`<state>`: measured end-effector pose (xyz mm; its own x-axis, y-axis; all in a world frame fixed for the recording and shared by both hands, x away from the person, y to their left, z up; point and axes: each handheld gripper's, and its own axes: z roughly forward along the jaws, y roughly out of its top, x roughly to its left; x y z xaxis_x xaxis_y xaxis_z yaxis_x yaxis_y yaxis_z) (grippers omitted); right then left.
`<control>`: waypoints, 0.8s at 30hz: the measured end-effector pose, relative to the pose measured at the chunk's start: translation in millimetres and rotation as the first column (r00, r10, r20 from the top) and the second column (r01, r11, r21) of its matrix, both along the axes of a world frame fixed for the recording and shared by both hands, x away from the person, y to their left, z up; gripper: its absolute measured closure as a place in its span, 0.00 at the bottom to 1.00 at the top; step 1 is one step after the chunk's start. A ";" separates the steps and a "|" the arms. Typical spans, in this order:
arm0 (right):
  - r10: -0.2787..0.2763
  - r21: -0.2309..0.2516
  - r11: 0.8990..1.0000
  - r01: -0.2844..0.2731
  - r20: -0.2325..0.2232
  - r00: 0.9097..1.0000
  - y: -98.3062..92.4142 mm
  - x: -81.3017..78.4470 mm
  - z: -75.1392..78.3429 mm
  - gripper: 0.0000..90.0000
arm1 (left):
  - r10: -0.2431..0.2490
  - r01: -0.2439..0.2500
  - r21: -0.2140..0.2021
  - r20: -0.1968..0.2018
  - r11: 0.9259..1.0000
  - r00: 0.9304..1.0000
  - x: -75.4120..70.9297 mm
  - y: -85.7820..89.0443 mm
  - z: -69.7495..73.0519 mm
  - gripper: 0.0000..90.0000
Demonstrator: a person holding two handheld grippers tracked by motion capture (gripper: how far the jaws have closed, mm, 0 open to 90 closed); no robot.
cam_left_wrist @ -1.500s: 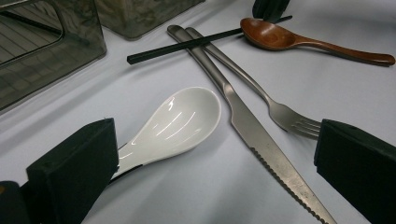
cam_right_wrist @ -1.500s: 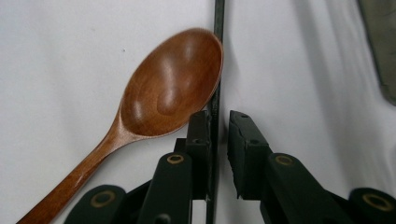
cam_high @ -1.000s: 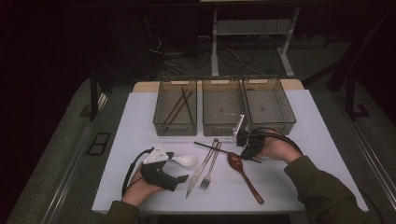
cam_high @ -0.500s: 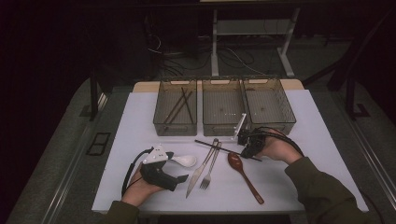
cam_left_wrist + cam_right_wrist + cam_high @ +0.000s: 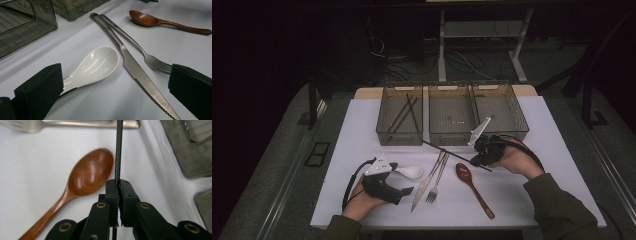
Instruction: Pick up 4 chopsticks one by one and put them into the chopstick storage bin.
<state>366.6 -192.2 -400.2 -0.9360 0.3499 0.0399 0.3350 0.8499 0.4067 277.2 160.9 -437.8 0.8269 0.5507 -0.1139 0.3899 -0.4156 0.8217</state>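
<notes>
Right gripper [image 5: 117, 185] clamps 1 black chopstick [image 5: 119, 150] beside the wooden spoon [image 5: 90, 173]. Left gripper [image 5: 115, 82] stands spread around the white spoon [image 5: 96, 65], not touching.

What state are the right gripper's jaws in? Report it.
Shut: the right gripper has its jaws pressed together on a thin black chopstick.

Each hand carries a black two-jaw gripper. The left gripper [image 5: 404, 191], lower left of the high view, bears a pale grey three-cornered plate and a black cable looping beside the wrist; its blocky, matte pads [image 5: 40, 88] fill the bottom corners of its own view. The right gripper [image 5: 118, 185] shows black linkage arms with brass-coloured pivot pins. Both sleeves are dark olive green.
</notes>
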 end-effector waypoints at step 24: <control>-0.155 0.370 0.917 0.147 -0.009 0.988 -16.1 -7.8 -1.2 0.95 | 0.000 0.000 -0.014 -0.001 1.000 1.000 0.8 0.5 -0.7 0.00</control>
<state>358.8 -208.3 -401.4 -0.8750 0.4517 0.1744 0.4361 0.5788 0.6891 278.1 161.4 -438.5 0.8268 0.5491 -0.1221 0.3906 -0.4042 0.8271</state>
